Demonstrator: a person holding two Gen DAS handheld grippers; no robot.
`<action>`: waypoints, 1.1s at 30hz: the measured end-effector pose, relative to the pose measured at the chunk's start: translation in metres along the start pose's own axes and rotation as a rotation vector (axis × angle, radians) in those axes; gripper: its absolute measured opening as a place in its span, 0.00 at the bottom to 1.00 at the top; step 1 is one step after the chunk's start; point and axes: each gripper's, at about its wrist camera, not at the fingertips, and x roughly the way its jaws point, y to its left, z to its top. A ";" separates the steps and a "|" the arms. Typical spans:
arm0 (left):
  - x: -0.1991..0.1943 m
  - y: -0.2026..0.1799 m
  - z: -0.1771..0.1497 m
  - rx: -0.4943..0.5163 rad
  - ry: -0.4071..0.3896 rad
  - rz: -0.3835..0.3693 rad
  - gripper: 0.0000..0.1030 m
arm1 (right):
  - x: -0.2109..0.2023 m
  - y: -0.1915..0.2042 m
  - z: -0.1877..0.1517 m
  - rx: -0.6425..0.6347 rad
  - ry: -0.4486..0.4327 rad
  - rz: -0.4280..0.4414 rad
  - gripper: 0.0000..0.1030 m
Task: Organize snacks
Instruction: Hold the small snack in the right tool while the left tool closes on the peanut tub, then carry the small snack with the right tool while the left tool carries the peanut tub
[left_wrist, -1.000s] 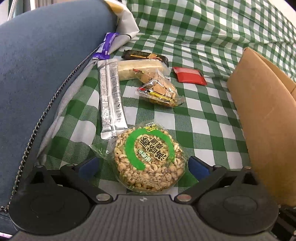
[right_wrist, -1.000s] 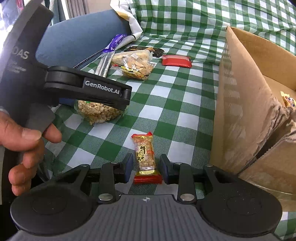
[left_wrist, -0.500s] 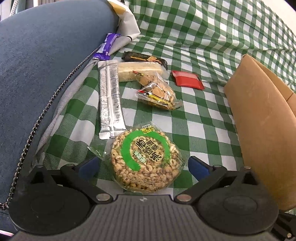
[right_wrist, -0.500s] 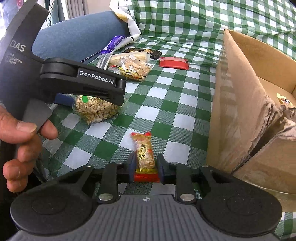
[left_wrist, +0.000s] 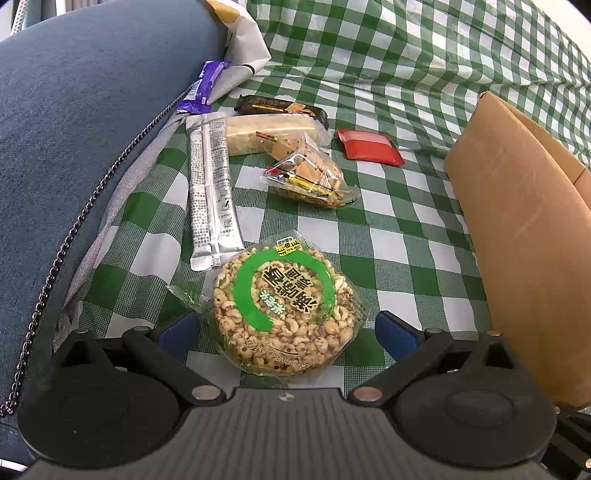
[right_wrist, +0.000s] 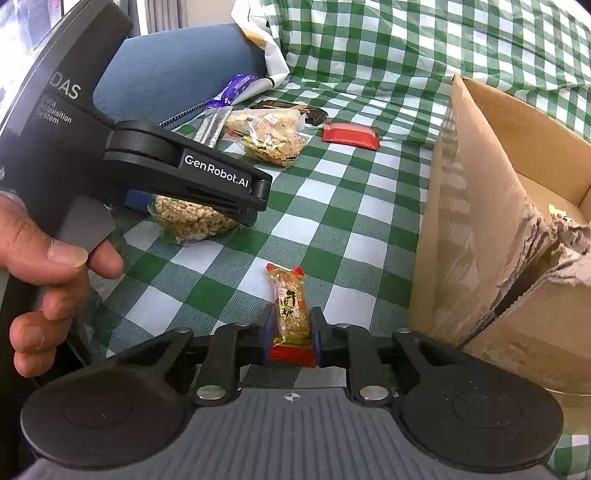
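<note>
A small peanut candy (right_wrist: 290, 302) in a clear wrapper with red ends lies on the green checked cloth (right_wrist: 354, 199). My right gripper (right_wrist: 291, 332) is closing on it, with both pads touching the wrapper's sides. A round puffed-grain cake (left_wrist: 284, 299) with a green ring label sits between the fingers of my left gripper (left_wrist: 286, 326). That gripper is open, its blue pads well clear of the cake. The open cardboard box (right_wrist: 480, 206) stands just right of the candy.
Further back lie a silver sachet (left_wrist: 210, 192), a clear bag of crackers (left_wrist: 310, 177), a pale bar (left_wrist: 269, 131), a dark bar (left_wrist: 280, 107), a red packet (left_wrist: 369, 146) and a purple wrapper (left_wrist: 203, 88). Blue fabric (left_wrist: 74, 129) borders the left. A hand (right_wrist: 55, 266) holds the left tool.
The right gripper's fingers have drawn in from either side of the peanut candy until they touch it. The left gripper still stands open around the round cake.
</note>
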 end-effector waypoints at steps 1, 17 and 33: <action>0.000 0.000 0.000 0.005 -0.003 0.004 0.95 | 0.000 0.000 0.000 0.000 -0.001 -0.002 0.20; -0.006 -0.003 0.001 0.031 -0.012 -0.037 0.82 | -0.002 0.002 0.000 -0.007 0.000 -0.025 0.20; -0.005 -0.004 0.002 0.050 -0.014 -0.046 0.80 | 0.001 0.003 0.002 -0.023 0.003 -0.023 0.19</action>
